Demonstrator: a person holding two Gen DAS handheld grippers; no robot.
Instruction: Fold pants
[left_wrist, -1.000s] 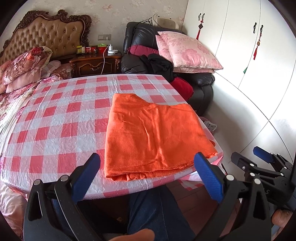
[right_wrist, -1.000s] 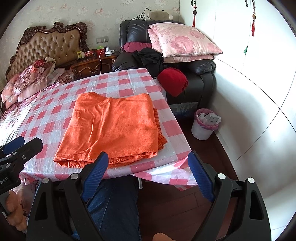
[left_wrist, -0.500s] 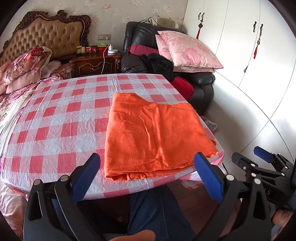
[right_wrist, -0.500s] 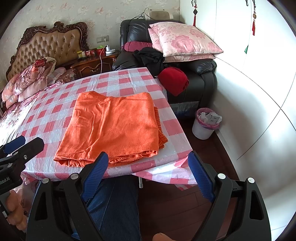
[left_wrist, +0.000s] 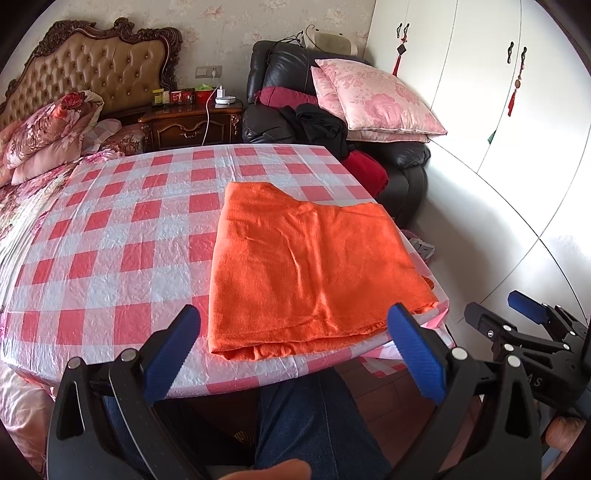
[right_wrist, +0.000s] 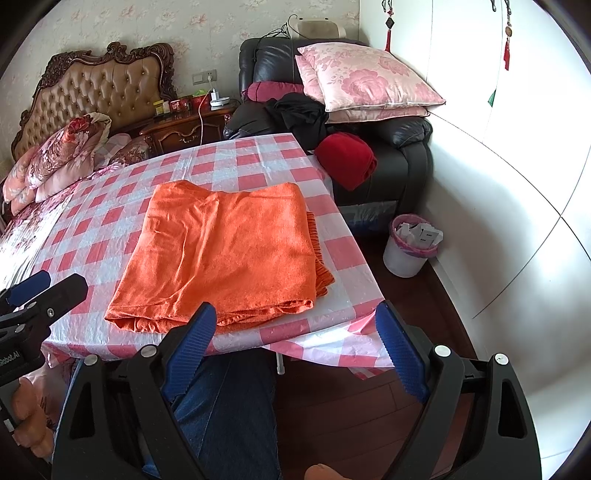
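Pants (left_wrist: 310, 269): orange, folded into a flat stack of layers; centre of the left wrist view, centre-left of the right wrist view (right_wrist: 225, 251); lying on the checked tablecloth (left_wrist: 122, 236) near the table's near right corner.
Change: none visible over the last second; same outline, same creases, both claws in the same spots.
Meaning for task: folding judged finished or paused; no cloth held, nothing being lifted.
Long axis: running from the near table edge toward the far side, lower frame to upper frame.
Pointing: near end showing stacked layer edges; far end stepped, higher on the left; waistband or cuffs not told apart.
Right edge: ribbed lower layer peeking out in the right wrist view.
Left claw (left_wrist: 291, 352): fingers wide apart, empty, hanging off the near table edge, lower frame.
Right claw (right_wrist: 295, 350): fingers wide apart, empty, likewise short of the table.
Beyond: bed (left_wrist: 44, 136) upper left, black armchair (left_wrist: 280, 103) with pink cushions upper centre, small bin (right_wrist: 410, 243) at right of the right wrist view.
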